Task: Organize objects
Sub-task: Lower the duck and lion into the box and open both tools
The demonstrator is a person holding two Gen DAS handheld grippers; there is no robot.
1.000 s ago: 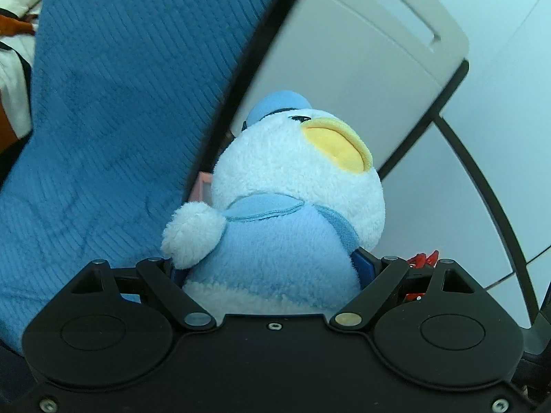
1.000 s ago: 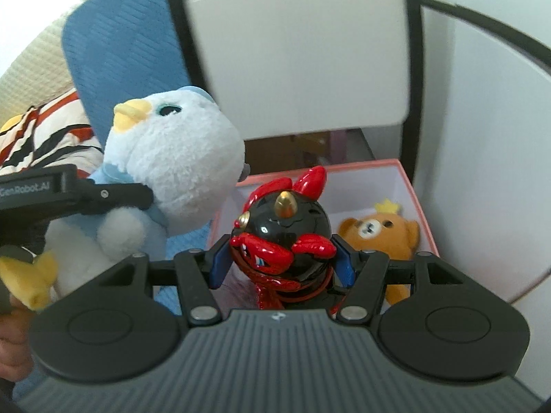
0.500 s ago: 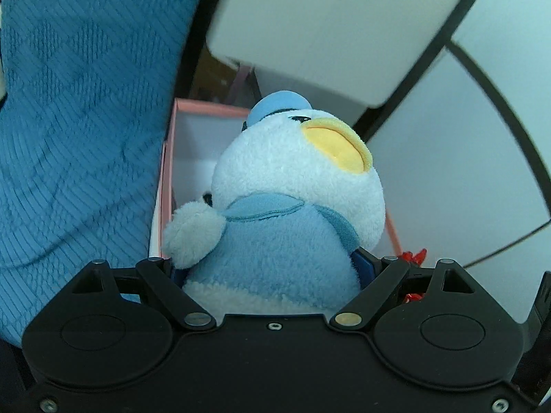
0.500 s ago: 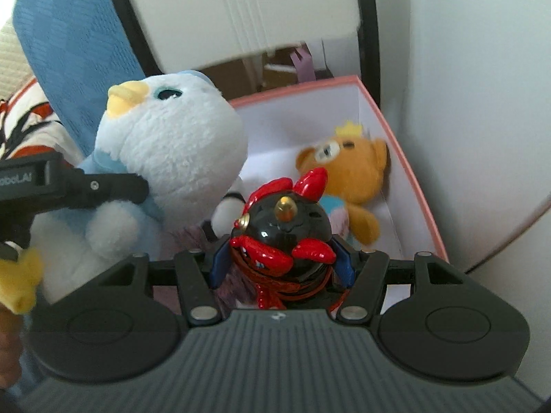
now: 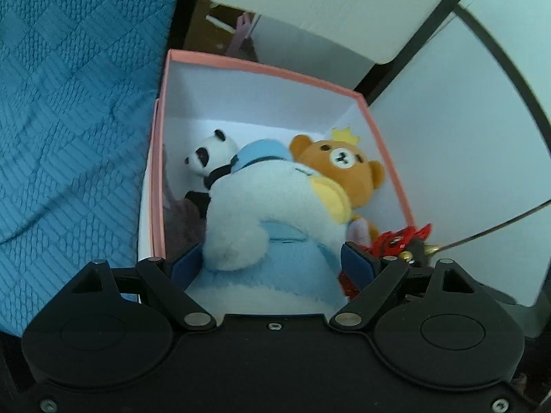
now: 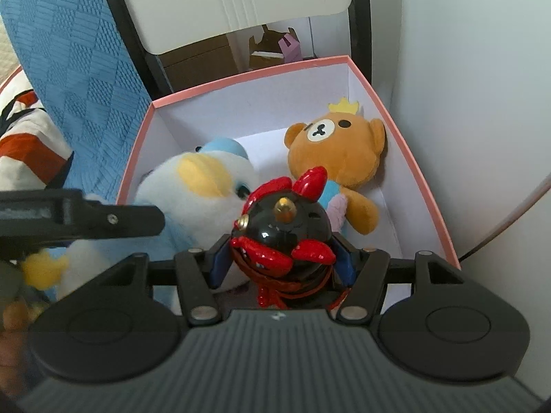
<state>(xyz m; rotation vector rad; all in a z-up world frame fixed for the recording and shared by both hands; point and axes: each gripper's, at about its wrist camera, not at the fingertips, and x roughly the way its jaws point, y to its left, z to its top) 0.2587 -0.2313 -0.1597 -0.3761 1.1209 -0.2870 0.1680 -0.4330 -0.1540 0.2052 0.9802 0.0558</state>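
In the left wrist view we are seeing a small black-and-white plush panda (image 5: 210,156) tucked in the far left corner of the pink-rimmed white cardboard box (image 5: 261,69); the right wrist view is hiding it behind the fluffy white-and-pale-blue plush duck with a yellow bill (image 5: 272,213). The right wrist view is instead giving us the whole glossy black ball-shaped figurine with red horns and claws (image 6: 284,234), of which the left view is catching only a red edge. Our left hand-held gripper (image 5: 272,265) is clamping the duck's soft body between its blue pads, head tipping down into the box. Our right hand-held gripper (image 6: 282,265) is gripping the hard, shiny figurine, holding it over the box's near edge. An orange-brown plush bear with a yellow crown (image 6: 339,148) is lying inside against the right wall. A blue quilted fabric (image 5: 69,103) is lying left of the box, a white chair back with black frame (image 6: 234,0) is standing behind it, and orange-and-white striped cloth (image 6: 24,137) is showing at far left
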